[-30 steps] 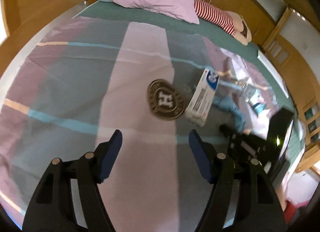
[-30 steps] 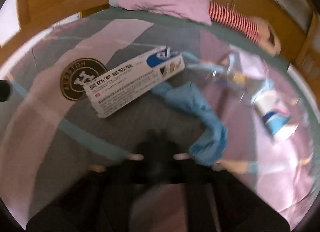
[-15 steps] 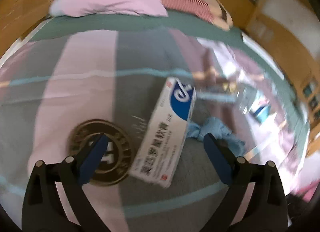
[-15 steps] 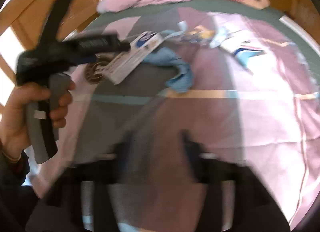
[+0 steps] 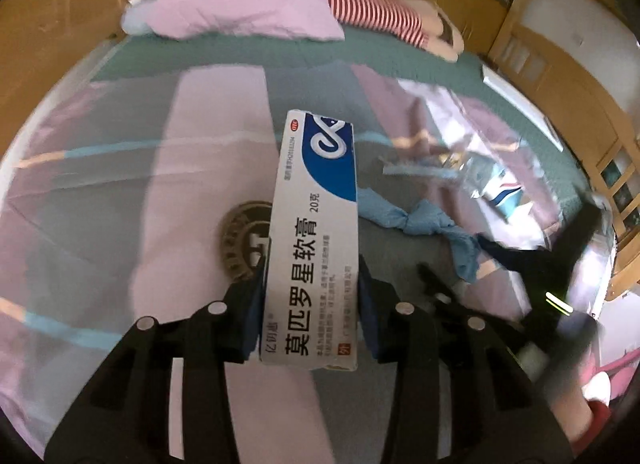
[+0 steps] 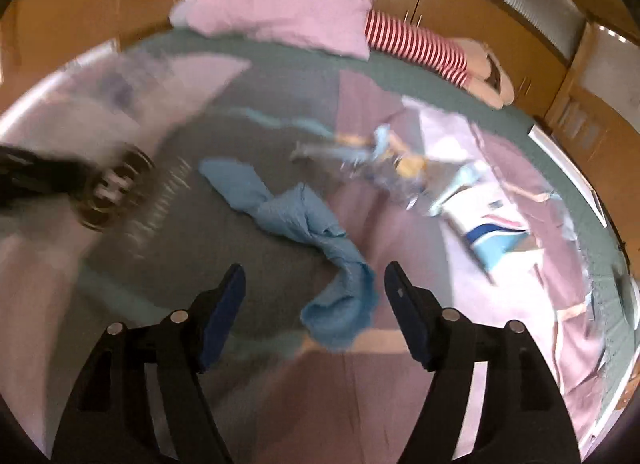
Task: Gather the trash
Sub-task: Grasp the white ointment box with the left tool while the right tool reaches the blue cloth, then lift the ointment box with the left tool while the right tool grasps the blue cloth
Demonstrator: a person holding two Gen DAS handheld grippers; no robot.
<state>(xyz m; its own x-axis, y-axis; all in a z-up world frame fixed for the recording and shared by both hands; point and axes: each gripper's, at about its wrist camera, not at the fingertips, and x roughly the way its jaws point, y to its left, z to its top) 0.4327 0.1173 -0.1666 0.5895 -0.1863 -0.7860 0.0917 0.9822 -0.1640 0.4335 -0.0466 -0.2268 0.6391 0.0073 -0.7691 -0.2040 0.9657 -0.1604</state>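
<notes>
A long white-and-blue cardboard ointment box [image 5: 316, 240] printed with Chinese characters is clamped near its lower end between the blue pads of the left gripper [image 5: 312, 296], its far end reaching out over the pink-and-grey striped bedspread [image 5: 120, 192]. A round dark emblem [image 5: 244, 240] on the cover shows just left of the box. The right gripper [image 6: 314, 288] has its fingers spread apart, holding nothing, above a crumpled blue cloth [image 6: 304, 224]. A torn white-and-blue wrapper [image 6: 488, 232] lies further right.
</notes>
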